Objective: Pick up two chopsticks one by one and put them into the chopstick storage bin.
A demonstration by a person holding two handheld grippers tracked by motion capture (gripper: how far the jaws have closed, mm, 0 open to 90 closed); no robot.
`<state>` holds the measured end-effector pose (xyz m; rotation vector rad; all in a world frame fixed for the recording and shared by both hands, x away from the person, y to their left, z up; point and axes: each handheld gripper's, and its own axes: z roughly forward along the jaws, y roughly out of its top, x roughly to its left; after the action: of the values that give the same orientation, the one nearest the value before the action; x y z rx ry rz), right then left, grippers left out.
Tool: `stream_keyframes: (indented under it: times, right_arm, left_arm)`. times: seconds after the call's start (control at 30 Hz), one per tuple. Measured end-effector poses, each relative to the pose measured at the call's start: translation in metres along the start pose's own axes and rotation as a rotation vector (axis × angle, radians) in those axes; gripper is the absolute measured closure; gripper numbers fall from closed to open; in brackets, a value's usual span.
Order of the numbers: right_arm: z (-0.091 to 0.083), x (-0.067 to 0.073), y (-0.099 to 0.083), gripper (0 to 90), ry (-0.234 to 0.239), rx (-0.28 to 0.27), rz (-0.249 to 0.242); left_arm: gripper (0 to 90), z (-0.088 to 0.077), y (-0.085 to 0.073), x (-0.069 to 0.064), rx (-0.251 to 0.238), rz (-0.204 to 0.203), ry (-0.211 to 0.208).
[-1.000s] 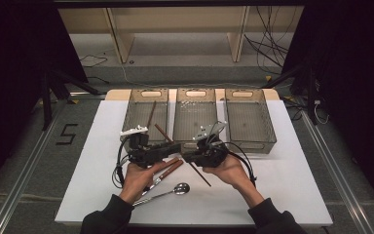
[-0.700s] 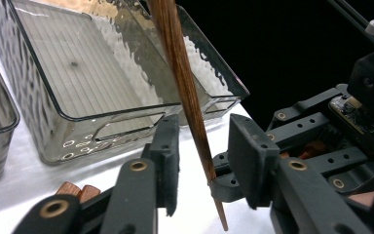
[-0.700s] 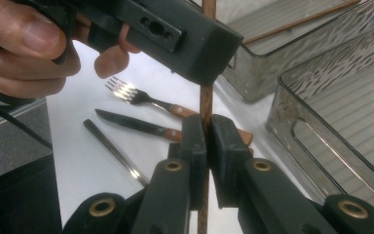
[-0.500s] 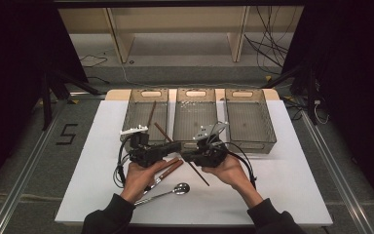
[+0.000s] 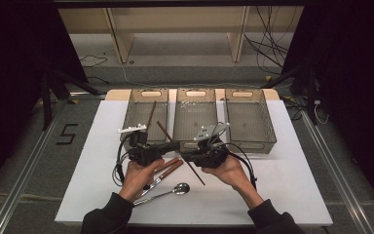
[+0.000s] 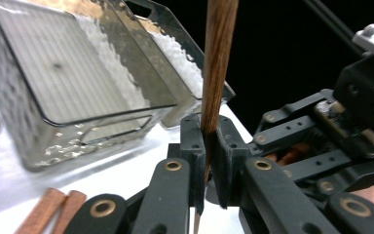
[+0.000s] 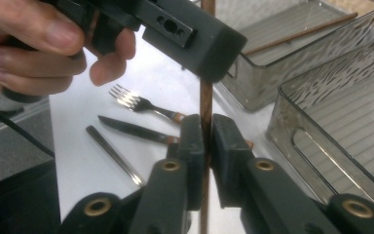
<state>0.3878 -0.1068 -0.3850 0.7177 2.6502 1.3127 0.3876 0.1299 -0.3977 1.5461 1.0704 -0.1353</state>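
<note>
Since a second ago the left tool (image 6: 207, 161) has closed onto the wooden chopstick (image 6: 217, 63), already clamped by the right tool (image 7: 205, 146), its ends cut off between both tools.

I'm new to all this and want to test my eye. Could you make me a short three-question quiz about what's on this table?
1. True or false: both tools grip one wooden chopstick.
2. How many clear bins stand at the back of the table?
3. Which bin already holds a chopstick: A left, B middle, C right?

Key: 1 true: left tool and right tool are both shut on it. 2 three. 3 A.
</note>
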Motion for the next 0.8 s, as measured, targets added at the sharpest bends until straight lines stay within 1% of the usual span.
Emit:
stream_keyframes:
  times: [0.07,0.13,0.27,0.3,0.43,0.53,0.63,0.7,0.8]
  right_arm:
    - [-0.005,-0.001,0.0,76.5,0.004,-0.019,0.008]
    - [-0.012,-0.003,-0.002,73.9,0.008,-0.034,0.015]
    - [-0.025,-0.005,-0.008,64.0,-0.005,-0.038,0.016]
    - [-0.028,-0.006,-0.011,60.1,-0.01,-0.041,0.021]
    - [-0.036,-0.007,-0.021,50.0,-0.032,-0.052,0.033]
    - [-0.039,-0.005,-0.027,41.8,-0.052,-0.05,0.034]
    - [-0.043,-0.003,-0.034,37.6,-0.058,-0.053,0.029]
    - [-0.047,-0.002,-0.038,34.8,-0.067,-0.063,0.033]
    - [-0.053,-0.001,-0.045,32.6,-0.082,-0.095,0.043]
  left_arm:
    - [84.3,-0.004,0.004,0.002,-0.001,0.004,0.004]
    - [84.3,-0.01,0.009,0.005,-0.011,0.008,0.011]
    - [84.3,-0.024,0.026,0.008,-0.013,0.023,0.029]
    - [84.3,-0.028,0.03,0.009,-0.018,0.026,0.036]
    - [84.3,-0.041,0.049,0.015,-0.039,0.032,0.066]
    - [84.3,-0.047,0.061,0.022,-0.042,0.021,0.089]
    - [84.2,-0.053,0.072,0.028,-0.046,0.013,0.105]
    - [84.2,-0.057,0.078,0.033,-0.053,0.0,0.109]
    - [84.2,-0.063,0.086,0.039,-0.062,-0.007,0.132]
